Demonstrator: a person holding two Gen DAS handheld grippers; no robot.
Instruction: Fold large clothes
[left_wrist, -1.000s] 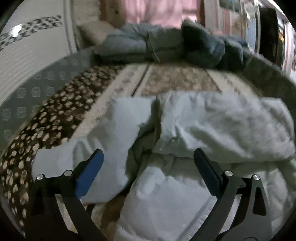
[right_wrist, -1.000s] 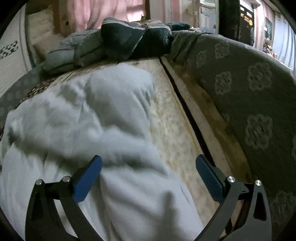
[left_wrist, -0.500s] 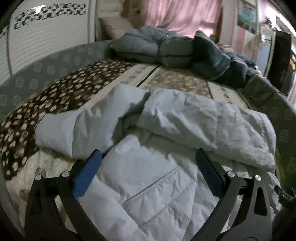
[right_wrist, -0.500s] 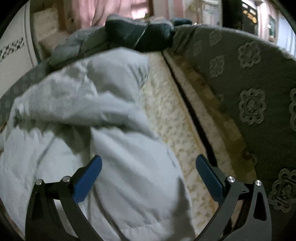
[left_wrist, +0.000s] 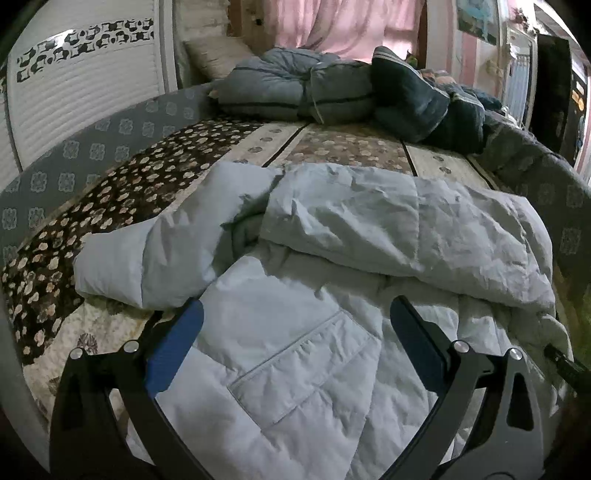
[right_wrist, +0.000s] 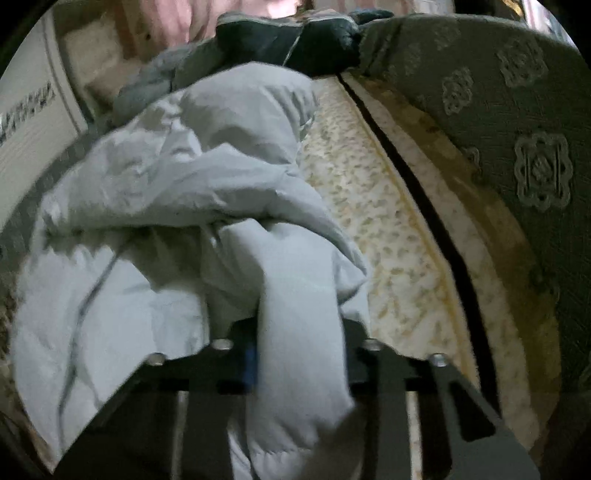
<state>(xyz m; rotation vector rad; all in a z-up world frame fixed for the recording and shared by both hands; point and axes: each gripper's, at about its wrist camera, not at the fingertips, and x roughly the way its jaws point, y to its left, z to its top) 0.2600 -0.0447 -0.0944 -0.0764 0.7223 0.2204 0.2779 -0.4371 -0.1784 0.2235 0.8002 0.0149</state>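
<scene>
A large pale grey puffer jacket (left_wrist: 332, 266) lies rumpled on the bed, one sleeve (left_wrist: 155, 251) flung out to the left and a pocket flap facing me. My left gripper (left_wrist: 295, 332) is open and empty, hovering just above the jacket's lower front. In the right wrist view the same jacket (right_wrist: 192, 177) fills the left half. My right gripper (right_wrist: 295, 350) is shut on a thick fold of the jacket's right edge, which bulges up between the jaws and hides the fingertips.
The bed has a brown flowered blanket (left_wrist: 110, 199) on the left and a cream patterned quilt (right_wrist: 388, 221) on the right. Folded grey and dark blue duvets (left_wrist: 332, 88) are piled at the head. A grey padded bed rail (right_wrist: 517, 129) runs along the right side.
My right gripper has closed on the jacket's right edge; it was open before. The left gripper has pulled back and risen, so more of the jacket shows.
</scene>
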